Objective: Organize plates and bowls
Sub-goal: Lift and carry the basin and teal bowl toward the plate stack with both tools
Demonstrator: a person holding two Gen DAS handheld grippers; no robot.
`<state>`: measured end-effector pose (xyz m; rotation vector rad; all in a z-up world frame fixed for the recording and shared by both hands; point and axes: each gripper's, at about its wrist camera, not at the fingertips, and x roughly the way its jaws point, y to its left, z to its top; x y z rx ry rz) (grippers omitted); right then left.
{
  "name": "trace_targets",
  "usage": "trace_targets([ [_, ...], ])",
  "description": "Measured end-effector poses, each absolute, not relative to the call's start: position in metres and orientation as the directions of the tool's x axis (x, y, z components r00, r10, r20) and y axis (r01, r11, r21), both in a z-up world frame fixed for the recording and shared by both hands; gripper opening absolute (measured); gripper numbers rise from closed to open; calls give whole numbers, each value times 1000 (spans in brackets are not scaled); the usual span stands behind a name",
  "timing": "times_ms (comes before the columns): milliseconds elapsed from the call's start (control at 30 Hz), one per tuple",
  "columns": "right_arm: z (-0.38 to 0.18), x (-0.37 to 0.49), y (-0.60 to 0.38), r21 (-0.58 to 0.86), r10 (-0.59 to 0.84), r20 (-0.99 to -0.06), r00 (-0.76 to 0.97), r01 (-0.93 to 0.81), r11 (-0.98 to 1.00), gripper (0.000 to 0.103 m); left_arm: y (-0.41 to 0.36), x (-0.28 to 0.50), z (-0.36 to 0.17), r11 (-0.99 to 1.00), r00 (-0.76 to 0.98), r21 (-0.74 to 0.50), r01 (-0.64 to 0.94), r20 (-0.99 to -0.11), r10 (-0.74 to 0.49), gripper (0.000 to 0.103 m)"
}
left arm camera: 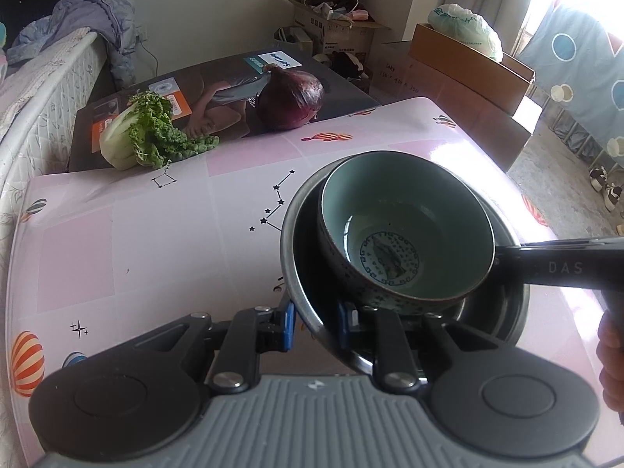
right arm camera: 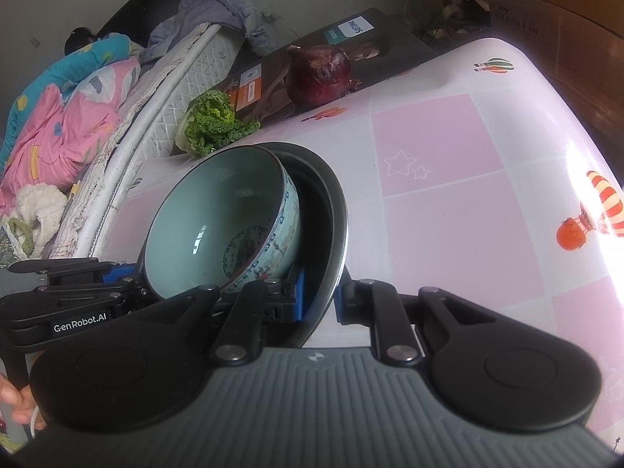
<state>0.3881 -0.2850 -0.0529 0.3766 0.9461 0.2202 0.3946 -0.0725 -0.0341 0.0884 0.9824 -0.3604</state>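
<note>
My left fingers (left arm camera: 315,325) pinch the near rim of a dark metal plate (left arm camera: 300,273), and my right fingers (right arm camera: 319,302) pinch that same plate's rim (right arm camera: 335,226) from the opposite side. A celadon bowl (left arm camera: 405,234) sits in the plate, tilted against its wall, above the pink table (left arm camera: 163,241). At the table's far edge lie a leafy cabbage (left arm camera: 144,132) and a red onion (left arm camera: 290,99) on a Philips box (left arm camera: 218,89).
</note>
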Motion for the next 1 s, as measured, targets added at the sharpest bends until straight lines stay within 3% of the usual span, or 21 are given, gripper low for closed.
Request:
trace_targets([
  [1000, 27, 262, -279, 393, 326, -737, 592, -16, 919, 14, -61, 288, 29, 925, 526, -154, 348, -784, -328, 21],
])
